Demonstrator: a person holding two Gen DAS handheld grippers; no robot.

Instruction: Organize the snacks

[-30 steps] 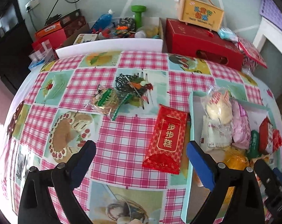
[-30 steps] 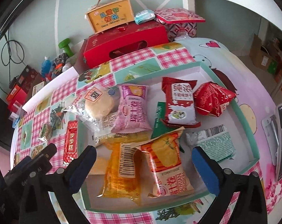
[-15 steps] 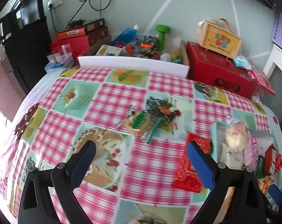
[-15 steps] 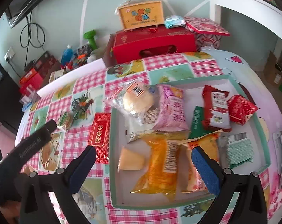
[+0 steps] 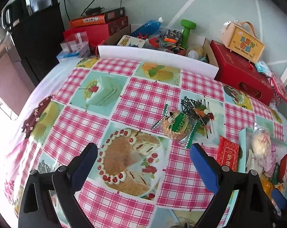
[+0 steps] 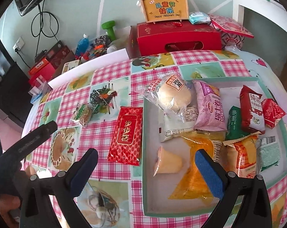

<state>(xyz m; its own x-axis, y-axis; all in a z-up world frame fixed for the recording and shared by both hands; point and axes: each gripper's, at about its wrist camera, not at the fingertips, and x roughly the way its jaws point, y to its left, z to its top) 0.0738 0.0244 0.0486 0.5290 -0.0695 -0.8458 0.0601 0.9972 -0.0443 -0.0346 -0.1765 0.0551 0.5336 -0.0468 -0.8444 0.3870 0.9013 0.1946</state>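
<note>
1. Pink-checked cloth with cake and fruit pictures covered the counter, and a red gift box stood at its far edge against the pale green wall.
2. Your teal-rimmed tray lay on the cloth in front of that red gift box, already filled with wrapped snacks: a round bun in clear film leaning over the tray's far-left corner, a pink packet beside it, and a yellow packet toward the near side.
3. Just left of the tray, touching or almost touching its rim, a flat red snack packet lay on the cloth.
4. Further left of the tray, well apart from it, a green-striped cookie packet lay on the cloth.
5. Your left gripper hovered wide open above the cloth, empty, with the cookie packet ahead of it toward its right finger.
6. Your right gripper was also spread wide and empty, straddling the tray's left rim, with the red snack packet just ahead of its left finger.
</note>
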